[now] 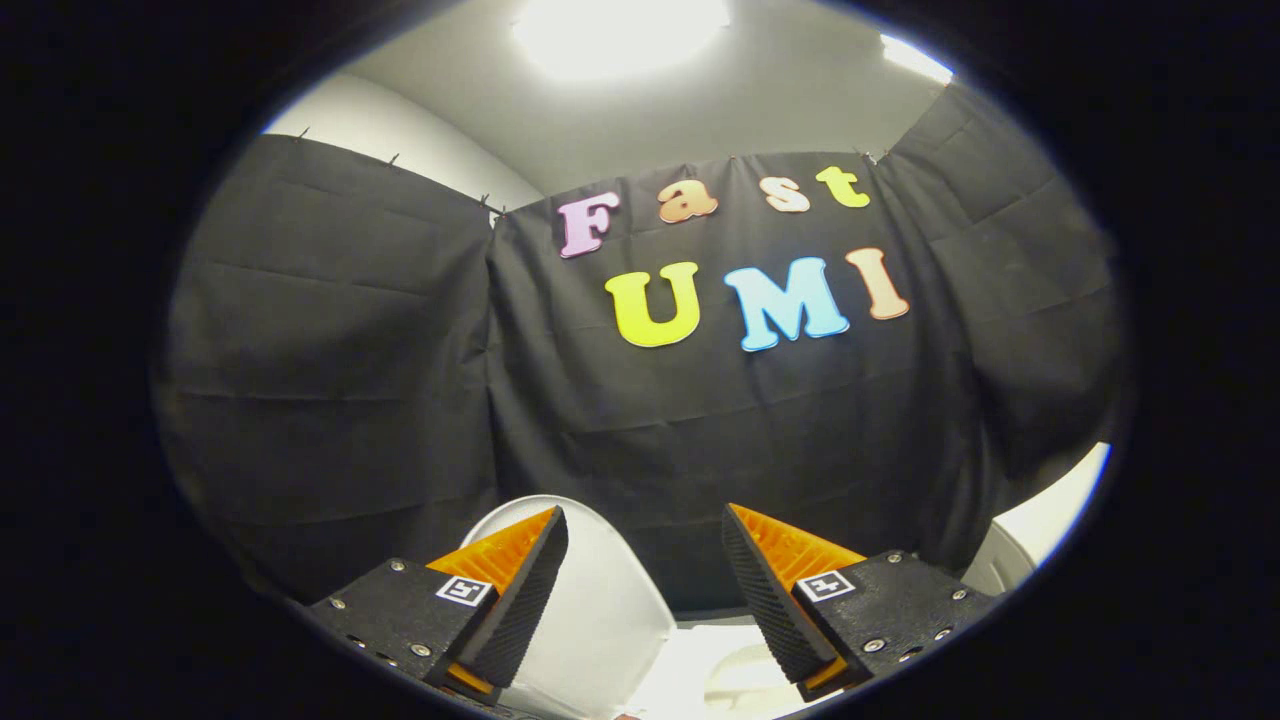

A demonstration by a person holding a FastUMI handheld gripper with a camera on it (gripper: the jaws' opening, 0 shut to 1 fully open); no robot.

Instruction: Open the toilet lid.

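The white toilet lid stands raised, nearly upright, just ahead of my fingers and a little left of the gap between them. Behind its right edge, the white toilet body shows low between the fingers. My gripper is open, its orange and black fingers wide apart, and nothing is pressed between them. The left finger overlaps the lid's left part in the view; whether it touches the lid I cannot tell.
Black cloth hangs as the booth's wall straight ahead and on both sides. A white rounded object shows beyond the right finger, at the cloth's lower edge. A bright ceiling lamp shines above.
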